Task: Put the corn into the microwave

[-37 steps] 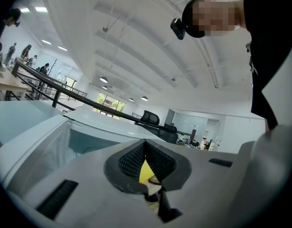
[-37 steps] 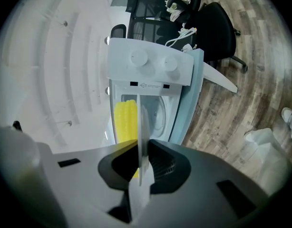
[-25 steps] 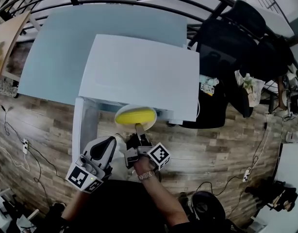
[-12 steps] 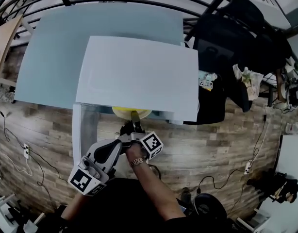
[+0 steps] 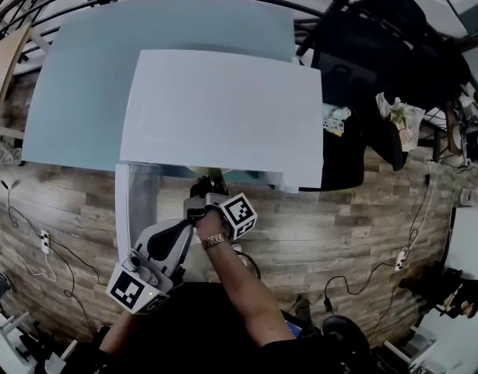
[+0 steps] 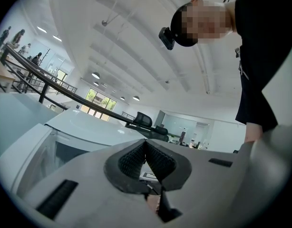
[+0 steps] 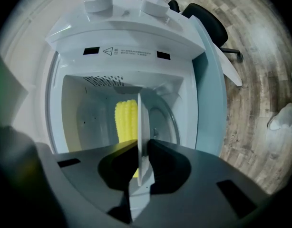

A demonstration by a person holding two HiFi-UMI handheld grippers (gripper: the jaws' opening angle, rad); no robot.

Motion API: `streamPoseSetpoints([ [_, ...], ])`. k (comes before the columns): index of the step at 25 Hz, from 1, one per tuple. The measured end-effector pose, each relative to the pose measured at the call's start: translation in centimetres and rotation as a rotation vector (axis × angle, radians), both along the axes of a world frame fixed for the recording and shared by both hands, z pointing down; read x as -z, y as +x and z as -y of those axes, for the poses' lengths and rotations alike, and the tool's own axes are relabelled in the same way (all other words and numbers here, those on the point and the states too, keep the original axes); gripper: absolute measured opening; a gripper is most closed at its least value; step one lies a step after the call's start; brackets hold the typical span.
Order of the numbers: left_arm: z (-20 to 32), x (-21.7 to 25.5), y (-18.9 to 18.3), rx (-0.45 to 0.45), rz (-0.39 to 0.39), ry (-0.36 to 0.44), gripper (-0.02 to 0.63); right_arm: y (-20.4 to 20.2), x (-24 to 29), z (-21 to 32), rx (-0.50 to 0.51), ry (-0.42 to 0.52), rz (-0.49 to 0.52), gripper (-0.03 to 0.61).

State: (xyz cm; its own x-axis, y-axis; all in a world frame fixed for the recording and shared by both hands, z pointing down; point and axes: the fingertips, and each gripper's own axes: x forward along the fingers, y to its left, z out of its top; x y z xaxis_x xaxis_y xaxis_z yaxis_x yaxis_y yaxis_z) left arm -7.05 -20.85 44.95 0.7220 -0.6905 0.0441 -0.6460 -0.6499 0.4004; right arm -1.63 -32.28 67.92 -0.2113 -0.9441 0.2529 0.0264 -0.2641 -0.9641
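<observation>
While the microwave stands on the surface with its door swung out to the person's left, the cavity is free for loading from the front. The right gripper reaches into the opening. In the right gripper view its jaws are narrow and clamped on the rim of a white plate, which shows edge-on between them. The corn lies on that plate, inside the cavity and just beyond the jaws. Gripping the rim and not the corn keeps the cob level and untouched during insertion. From the head view the corn is hidden under the top of the microwave.

The left gripper is held low beside the door, clear of the loading path. In the left gripper view its jaws are together with nothing between them.

Judgement: the step in hand is setting the plate down on the cavity floor. Whether the plate already rests there cannot be told. Release should follow only once the plate is supported.
</observation>
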Motion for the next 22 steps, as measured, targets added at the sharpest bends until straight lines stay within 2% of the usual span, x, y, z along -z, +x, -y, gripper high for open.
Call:
streamPoseSetpoints([
  [22, -0.1, -0.9, -1.3, -0.004, 0.008, -0.015, 0.003, -2.0, -2.7, 4.0, -0.072, -0.057, -0.004, 0.035],
])
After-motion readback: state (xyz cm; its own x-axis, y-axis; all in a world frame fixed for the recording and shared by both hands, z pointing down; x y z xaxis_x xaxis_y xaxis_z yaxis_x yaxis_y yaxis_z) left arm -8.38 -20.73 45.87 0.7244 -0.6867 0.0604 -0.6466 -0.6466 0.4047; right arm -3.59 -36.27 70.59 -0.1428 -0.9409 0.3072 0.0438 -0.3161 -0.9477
